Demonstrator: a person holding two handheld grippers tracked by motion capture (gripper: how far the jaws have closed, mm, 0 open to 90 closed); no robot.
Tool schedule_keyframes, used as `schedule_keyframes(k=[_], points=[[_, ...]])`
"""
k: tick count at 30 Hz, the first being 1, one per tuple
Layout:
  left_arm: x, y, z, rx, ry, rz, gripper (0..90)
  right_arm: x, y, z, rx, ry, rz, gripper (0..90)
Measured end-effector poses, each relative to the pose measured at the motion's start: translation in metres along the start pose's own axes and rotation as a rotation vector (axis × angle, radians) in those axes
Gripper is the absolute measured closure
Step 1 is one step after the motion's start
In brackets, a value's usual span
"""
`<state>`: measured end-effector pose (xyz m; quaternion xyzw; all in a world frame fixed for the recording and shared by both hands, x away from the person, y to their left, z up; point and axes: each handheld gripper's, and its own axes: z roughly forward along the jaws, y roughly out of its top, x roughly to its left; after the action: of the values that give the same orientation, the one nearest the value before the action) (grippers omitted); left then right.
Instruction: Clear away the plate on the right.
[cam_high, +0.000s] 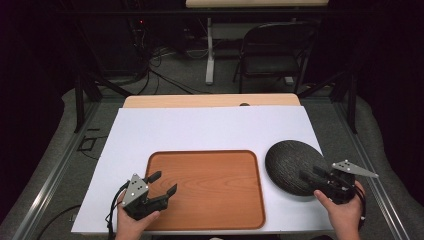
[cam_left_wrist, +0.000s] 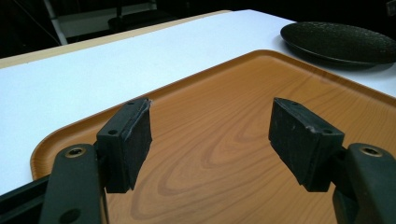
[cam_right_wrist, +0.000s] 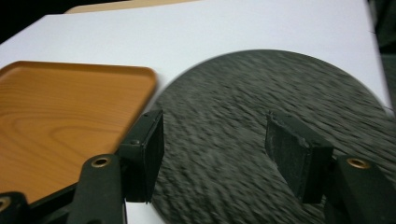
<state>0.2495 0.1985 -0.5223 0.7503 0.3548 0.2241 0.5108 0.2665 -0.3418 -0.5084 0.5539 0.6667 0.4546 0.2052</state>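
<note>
On the white mat, right of centre: a dark textured plate (cam_high: 294, 166) is seen lying flat, just beside the right edge of the wooden tray (cam_high: 206, 220), apart from it
Plate surface: ribbed and matt, with a low rim; judged hard to pinch from above, easier taken at the edge
Right gripper (cam_high: 311, 173): held over the near right part of the plate, jaws spread wide with nothing between them; in the right gripper view the plate is blurred beneath the pads
Left gripper (cam_high: 162, 184): held over the near left corner of the tray, jaws wide apart and nothing gripped; the bare tray floor is seen between the pads (cam_left_wrist: 135, 140)
Tray: empty, wood-grained, raised lip all round
Mat (cam_high: 200, 130): laid over a pale wooden table (cam_high: 210, 100)
Step judged in hand: the plate is being approached for a grasp, presumably to be carried to the tray
Risk, slipping: the rim could be missed or only nipped, so the plate would tilt and drop
Risk, pushing: a low jaw could shove the plate toward the mat's right edge
Risk, collision: the plate could be knocked against the tray lip if lifted too little
</note>
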Motion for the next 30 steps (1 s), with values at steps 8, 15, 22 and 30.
schedule_keyframes(k=[8,15,22,30], points=[[0.002,0.001,0.003,0.003,0.008,-0.011,30.0,-0.024,-0.004,-0.008,-0.005,-0.049,0.139,37.9],[0.001,0.002,0.003,0.005,0.007,-0.002,30.0,-0.046,-0.009,-0.018,-0.016,-0.111,0.219,38.1],[-0.001,0.001,0.000,0.003,0.010,0.008,30.0,-0.061,-0.015,-0.012,0.013,-0.116,0.277,38.2],[-0.002,0.001,-0.002,0.005,0.012,0.021,30.1,-0.065,-0.022,-0.003,0.039,-0.108,0.313,38.4]])
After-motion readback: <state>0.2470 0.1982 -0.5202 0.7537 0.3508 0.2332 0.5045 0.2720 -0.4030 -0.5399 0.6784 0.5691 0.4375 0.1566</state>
